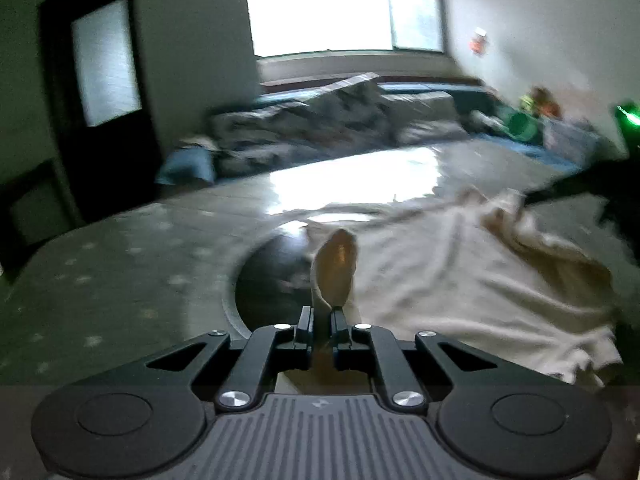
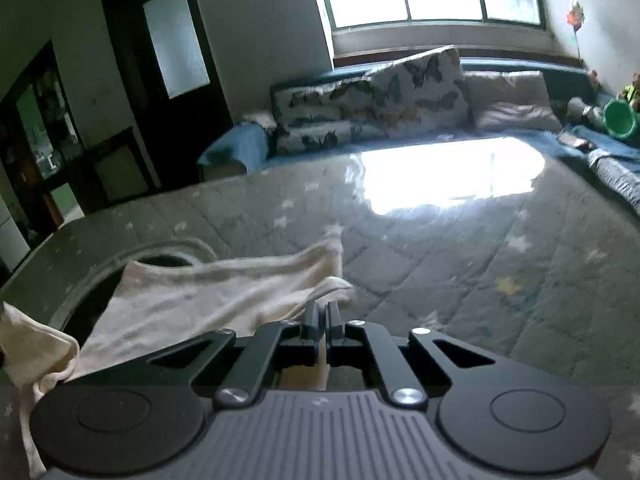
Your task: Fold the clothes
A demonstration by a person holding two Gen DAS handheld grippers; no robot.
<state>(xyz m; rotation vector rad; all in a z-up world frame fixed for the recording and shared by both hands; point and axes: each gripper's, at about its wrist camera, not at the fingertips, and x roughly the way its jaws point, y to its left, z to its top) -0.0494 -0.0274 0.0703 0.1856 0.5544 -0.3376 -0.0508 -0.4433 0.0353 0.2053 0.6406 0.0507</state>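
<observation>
While a patch of window light is glaring off the grey quilted bedcover with pale star shapes (image 2: 460,264), a cream, soft, wrinkled knit garment (image 1: 460,280) is being held spread across that cover by both tools. A folded flap of the cloth is being pinched between the nearly closed black metal fingers of the left gripper (image 1: 322,320), the flap standing up in a rounded, tan-lit loop just beyond the tips. In the right wrist view, a thick rolled edge of the same garment (image 2: 192,292) is being clamped by the right gripper (image 2: 321,316), its jaws drawn tight together. The cloth is being stretched leftward from there in long, shallow creases, partly covering a dark round opening with a pale rim (image 2: 160,260). Butterfly-printed cushions (image 2: 372,96) are being shown propped below the window, softened by blur.
</observation>
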